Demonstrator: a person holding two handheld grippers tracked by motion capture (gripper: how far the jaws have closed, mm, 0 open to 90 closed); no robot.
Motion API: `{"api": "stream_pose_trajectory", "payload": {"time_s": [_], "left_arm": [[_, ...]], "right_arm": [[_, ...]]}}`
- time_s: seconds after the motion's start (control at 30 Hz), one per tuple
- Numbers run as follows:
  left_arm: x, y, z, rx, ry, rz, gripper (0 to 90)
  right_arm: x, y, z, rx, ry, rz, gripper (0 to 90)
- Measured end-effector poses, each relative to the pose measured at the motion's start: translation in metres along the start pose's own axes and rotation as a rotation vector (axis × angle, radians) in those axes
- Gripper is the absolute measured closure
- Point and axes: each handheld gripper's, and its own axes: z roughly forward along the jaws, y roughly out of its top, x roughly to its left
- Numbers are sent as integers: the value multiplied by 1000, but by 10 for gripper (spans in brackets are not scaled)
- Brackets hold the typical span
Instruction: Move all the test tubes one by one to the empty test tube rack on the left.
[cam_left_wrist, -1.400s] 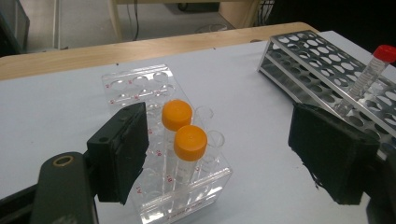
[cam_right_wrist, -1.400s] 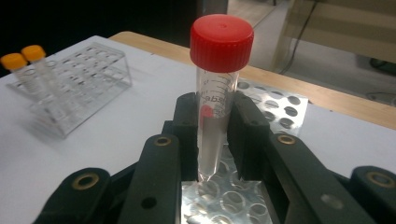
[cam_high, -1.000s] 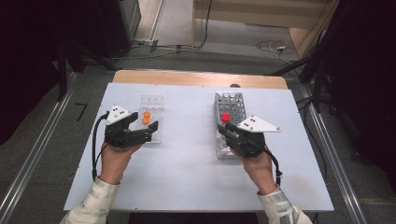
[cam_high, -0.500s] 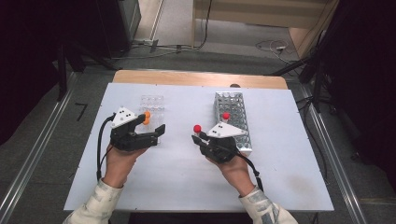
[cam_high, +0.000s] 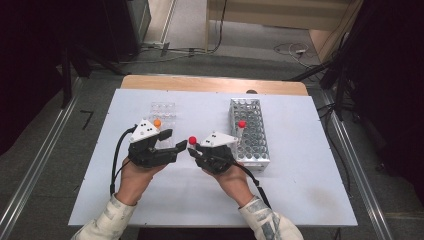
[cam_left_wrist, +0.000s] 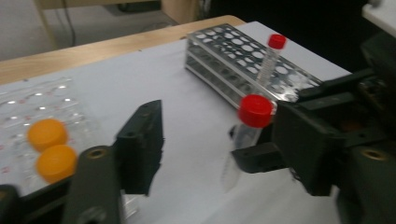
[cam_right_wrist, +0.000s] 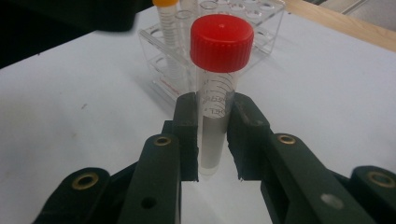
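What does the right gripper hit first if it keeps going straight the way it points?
Most likely the clear rack holding the orange-capped tube, straight beyond the right gripper and its red-capped tube; depth is unclear.

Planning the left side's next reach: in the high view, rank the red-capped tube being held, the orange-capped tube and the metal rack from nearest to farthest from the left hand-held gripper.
1. Orange-capped tube, just behind the left hand-held gripper, in the clear rack.
2. Held red-capped tube, just to its right.
3. Metal rack, far right.
The first two are nearly too close to call.
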Motion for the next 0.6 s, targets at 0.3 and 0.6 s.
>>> {"api": "stream_pose_trajectory", "payload": {"time_s": [0.3, 0.6], "left_arm": [[-2, -3, 5, 19, -32, 11, 588], [-1, -4, 6, 33, -29, 7, 697]], "right_arm": [[17, 7, 8, -4, 34, -27, 718], [20, 10, 8, -6, 44, -33, 715]]}}
